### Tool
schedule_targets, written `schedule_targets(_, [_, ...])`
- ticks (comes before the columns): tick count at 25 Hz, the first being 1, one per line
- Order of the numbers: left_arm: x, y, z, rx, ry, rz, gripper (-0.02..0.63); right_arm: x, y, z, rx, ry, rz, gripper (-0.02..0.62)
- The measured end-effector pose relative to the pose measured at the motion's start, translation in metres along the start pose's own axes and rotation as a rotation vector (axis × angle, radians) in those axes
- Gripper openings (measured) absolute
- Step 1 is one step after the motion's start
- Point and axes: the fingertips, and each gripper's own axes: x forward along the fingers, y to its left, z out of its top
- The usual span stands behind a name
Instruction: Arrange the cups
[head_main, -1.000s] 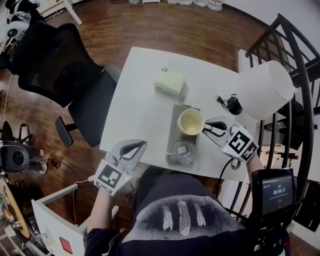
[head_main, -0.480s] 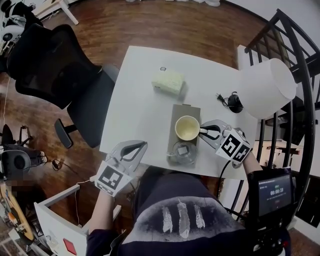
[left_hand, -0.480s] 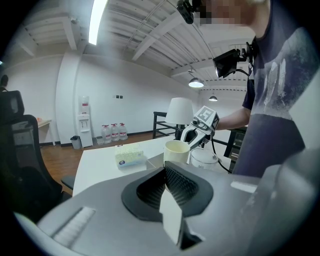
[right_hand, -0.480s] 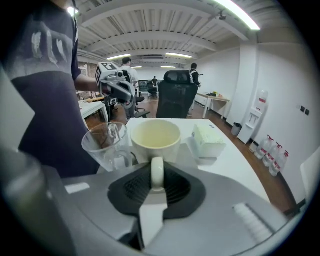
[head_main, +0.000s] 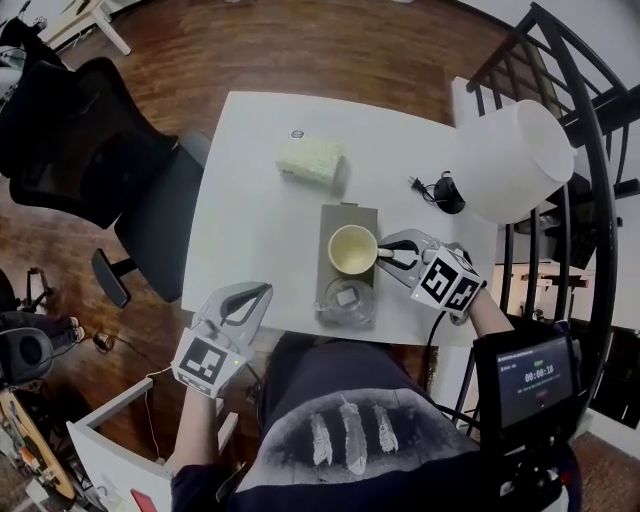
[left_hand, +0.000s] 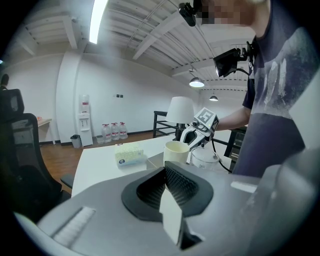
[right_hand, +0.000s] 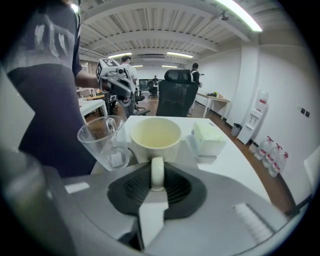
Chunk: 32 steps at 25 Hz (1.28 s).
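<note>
Your right tool (head_main: 386, 252) is gripping the cream mug (head_main: 352, 249) handle-first.
Drifting to six o'clock, you are risking knocking the glass cup (head_main: 347, 300).

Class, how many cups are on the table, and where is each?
2. The cream mug stands on the grey tray, its handle in the right gripper; the glass cup stands beside it, nearer the person.

The head view is looking steeply down from above onto the white table (head_main: 250, 200). The left gripper view is sitting low at the table's 7 o'clock edge and facing 1 o'clock, farther off. The right gripper view is looking from 4 o'clock toward 10 o'clock, very near. All three are sharing the cream cup (head_main: 352, 249), the glass cup (head_main: 348, 299) and the tissue pack (head_main: 309, 159).
</note>
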Motion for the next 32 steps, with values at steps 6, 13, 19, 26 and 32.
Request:
schedule_targets(6, [0.0,-0.006,0.006,0.006,0.0,-0.007,0.015,-0.008,0.006,-0.002,0.004,0.002,0.006,0.06])
schedule_targets(13, [-0.003,-0.003,0.009,0.019,-0.011,0.006,0.015,-0.026,-0.002,0.014,0.059,-0.073,0.014,0.151])
schedule_targets(19, [-0.002,-0.002,0.01,0.026,-0.018,0.002,0.015,-0.048,-0.018,0.029,0.051,-0.11,-0.049,0.16])
schedule_targets(26, [-0.002,-0.003,0.011,0.051,-0.024,0.0,0.015,-0.077,-0.027,0.053,0.041,-0.192,-0.126,0.16])
schedule_targets(32, [-0.002,-0.006,0.018,0.069,-0.005,-0.004,0.015,-0.092,-0.019,0.052,0.051,-0.207,-0.159,0.158])
